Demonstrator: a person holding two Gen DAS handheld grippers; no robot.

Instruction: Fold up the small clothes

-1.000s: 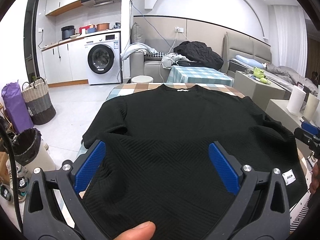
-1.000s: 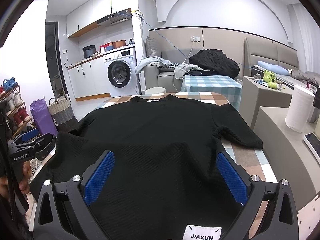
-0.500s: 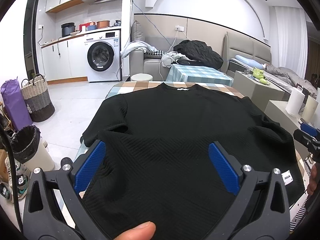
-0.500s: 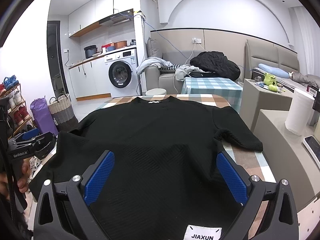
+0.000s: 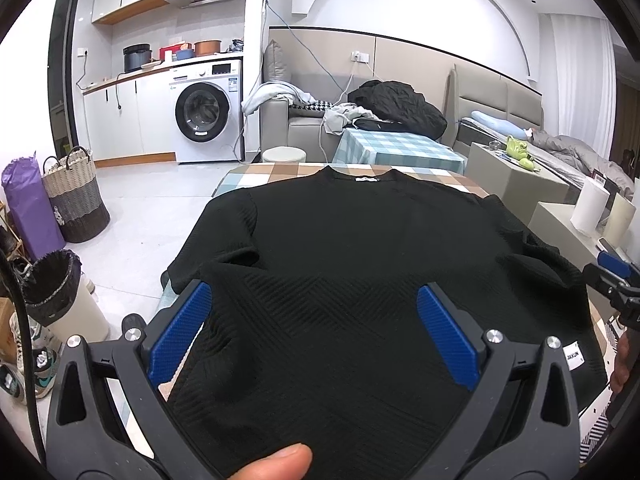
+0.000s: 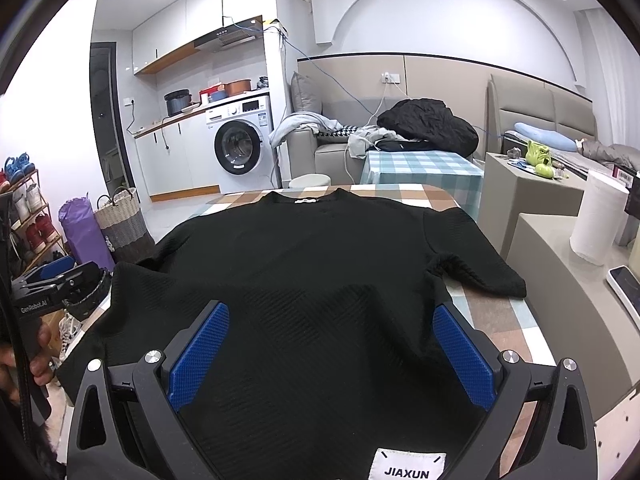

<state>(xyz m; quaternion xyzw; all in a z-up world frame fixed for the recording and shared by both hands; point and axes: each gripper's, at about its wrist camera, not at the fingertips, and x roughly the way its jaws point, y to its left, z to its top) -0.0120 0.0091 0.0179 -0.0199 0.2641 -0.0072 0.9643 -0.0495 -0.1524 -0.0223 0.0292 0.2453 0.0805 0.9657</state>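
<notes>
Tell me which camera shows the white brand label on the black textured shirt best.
The right wrist view: the white brand label faces the camera and reads JIAXUN. In the left wrist view the label is small, sideways and barely legible on the black textured shirt.

- The black sweater's (image 5: 340, 264) near hem runs off the bottom edge in both wrist views; its white label (image 6: 408, 466) reading JIAXUN is cut by the bottom edge in the right wrist view.
- The checked tablecloth (image 6: 496, 320) is mostly covered by the sweater.
- A fingertip (image 5: 276, 462) shows at the bottom edge; the rest of that hand is out of frame.
- The right gripper (image 5: 614, 276) is clipped by the left wrist view's right edge, so its jaw state is unreadable there.
- Text on the washing machine (image 5: 206, 116) is too small to read.
</notes>
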